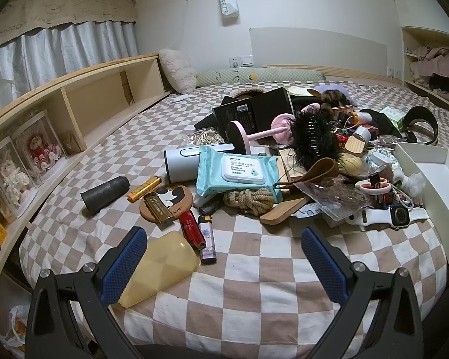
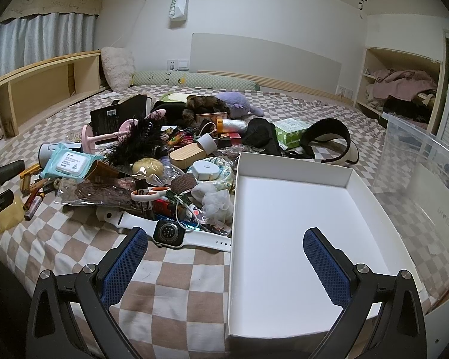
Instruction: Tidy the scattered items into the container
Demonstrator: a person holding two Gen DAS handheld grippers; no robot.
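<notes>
Left wrist view: left gripper [image 1: 221, 257] spread wide, nothing held, yellow soap-like block [image 1: 158, 267], perhaps plastic, against its left finger. Right gripper [image 2: 224, 257] equally wide and unladen over the white box [image 2: 284, 209]; block should be centred before closing.

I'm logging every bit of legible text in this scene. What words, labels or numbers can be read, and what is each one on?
"SWEETZ": white paper bag hanging on the wall.
"GOOD LUCK": curtain valance.
"Gentle & Refreshing": wet wipes pack; its other lines are too small.
"B.L.S": partly visible on the round cork coaster.
Clear storage bin: faint print, unreadable.
Black box label, lighters and gold case: too small to read.
</notes>
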